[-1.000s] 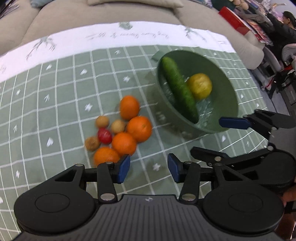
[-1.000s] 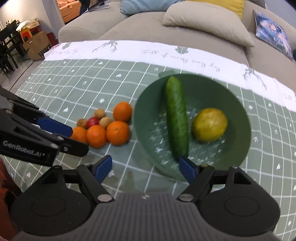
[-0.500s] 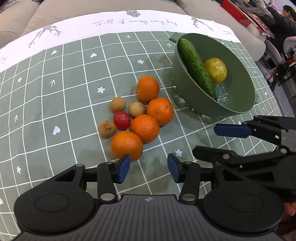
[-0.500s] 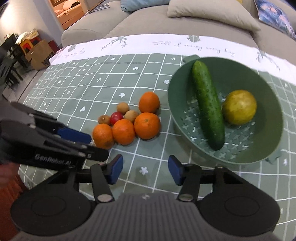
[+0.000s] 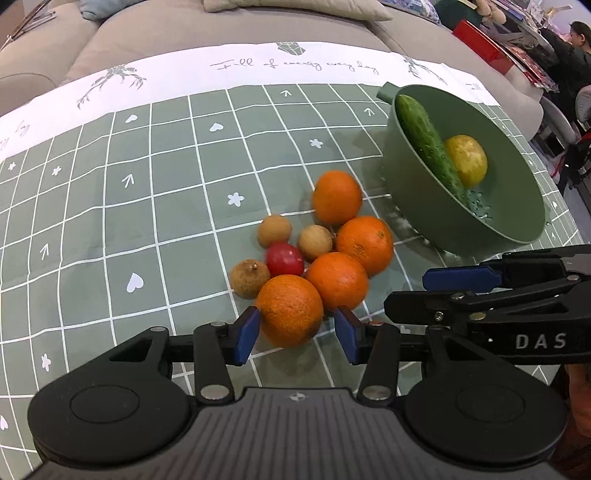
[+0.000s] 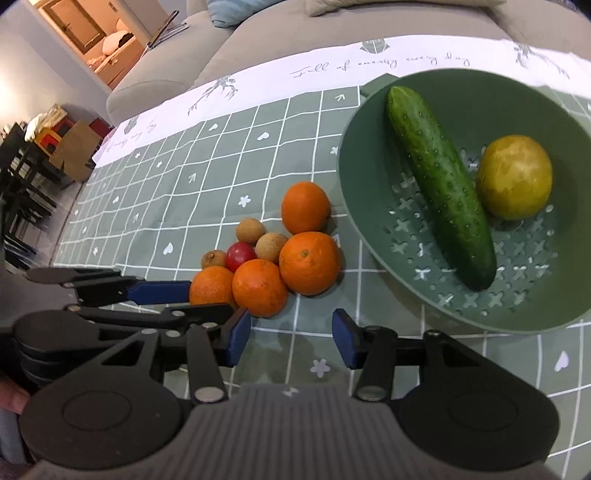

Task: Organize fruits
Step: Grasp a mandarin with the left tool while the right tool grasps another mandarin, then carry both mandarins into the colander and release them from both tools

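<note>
Several oranges, three brown longans (image 5: 274, 230) and a small red fruit (image 5: 285, 259) lie in a cluster on the green checked tablecloth. The nearest orange (image 5: 290, 310) sits between the fingers of my left gripper (image 5: 295, 334). That gripper is open, its left pad at the peel and a gap on the right. My right gripper (image 6: 290, 338) hovers over bare cloth in front of the cluster (image 6: 259, 287); its jaws are closing with nothing between them. To the right, a green colander bowl (image 6: 354, 166) holds a cucumber (image 6: 439, 184) and a yellow-green round fruit (image 6: 513, 177).
The two grippers are close side by side: the right gripper (image 5: 424, 291) is just right of the cluster and the left gripper (image 6: 192, 301) just left of mine. A beige sofa (image 5: 221, 29) runs behind the table. Dark chairs (image 6: 22, 177) stand far left.
Both grippers sank toward the fruit cluster. The left fingers now straddle the nearest orange. The right jaws have narrowed and that gripper has rolled, so the bowl now sits to its right.
</note>
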{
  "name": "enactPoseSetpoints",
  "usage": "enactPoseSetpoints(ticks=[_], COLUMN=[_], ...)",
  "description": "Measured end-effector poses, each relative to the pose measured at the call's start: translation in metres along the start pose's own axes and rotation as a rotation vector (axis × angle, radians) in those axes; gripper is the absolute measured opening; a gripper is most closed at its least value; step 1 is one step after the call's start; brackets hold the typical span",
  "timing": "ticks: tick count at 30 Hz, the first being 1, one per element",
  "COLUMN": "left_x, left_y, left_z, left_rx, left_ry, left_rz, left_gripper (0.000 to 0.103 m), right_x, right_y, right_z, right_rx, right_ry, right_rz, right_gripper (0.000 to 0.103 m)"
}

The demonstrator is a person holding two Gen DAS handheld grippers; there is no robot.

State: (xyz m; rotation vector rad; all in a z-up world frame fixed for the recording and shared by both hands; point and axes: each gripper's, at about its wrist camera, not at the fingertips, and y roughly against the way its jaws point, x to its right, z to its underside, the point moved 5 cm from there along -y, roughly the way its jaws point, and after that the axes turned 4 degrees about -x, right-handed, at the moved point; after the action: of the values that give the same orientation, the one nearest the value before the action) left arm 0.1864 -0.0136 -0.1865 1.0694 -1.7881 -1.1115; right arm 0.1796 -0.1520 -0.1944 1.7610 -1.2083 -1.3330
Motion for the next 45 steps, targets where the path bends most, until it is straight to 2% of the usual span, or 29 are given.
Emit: enactPoseSetpoints(ticks=[5, 8, 14, 23, 25, 28, 38, 45], left_x=[-0.004, -0.005, -0.013, -0.028, -0.027, -0.025, -0.014, 0.006], left_y=[-0.004, -0.005, 0.002, 0.010, 0.011, 0.013, 0.032, 0.053], left_z=[0.001, 0.004, 0.012, 0.025, 0.026, 0.028, 0.032, 0.024], left_rx=[0.010, 0.009, -0.001, -0.010, -0.010, -0.014, -0.007, 0.017], left_ry=[0.020, 0.017, 0.046, 0.123, 0.127, 0.134, 0.178, 0.203], left_rz=[-0.011, -0.002, -0.024, -0.030, -0.029, -0.030, -0.022, 0.046], left_gripper=[0.055, 0.045, 0.045, 0.044, 0.044, 0.044, 0.044, 0.044], right_x=[-0.001, -0.002, -0.011, -0.017, -0.017, -0.015, -0.017, -0.011], right_y=[-0.004, -0.007, -0.017, -0.043, -0.046, -0.049, -0.019, 0.024], right_z=[-0.004, -0.005, -0.010, -0.015, -0.015, -0.015, 0.002, 0.016], right_rx=[-0.002, -0.004, -0.006, -0.037, -0.040, -0.041, -0.041, -0.026], right_ry=[-0.025, -0.052, -0.086, -0.139, -0.139, -0.136, -0.057, 0.055], right_rz=[-0.025, -0.044, -0.069, -0.048, -0.037, -0.030, -0.050, -0.071], right_gripper=[0.047, 0.047, 0.047, 0.047, 0.040, 0.037, 0.036, 0.036])
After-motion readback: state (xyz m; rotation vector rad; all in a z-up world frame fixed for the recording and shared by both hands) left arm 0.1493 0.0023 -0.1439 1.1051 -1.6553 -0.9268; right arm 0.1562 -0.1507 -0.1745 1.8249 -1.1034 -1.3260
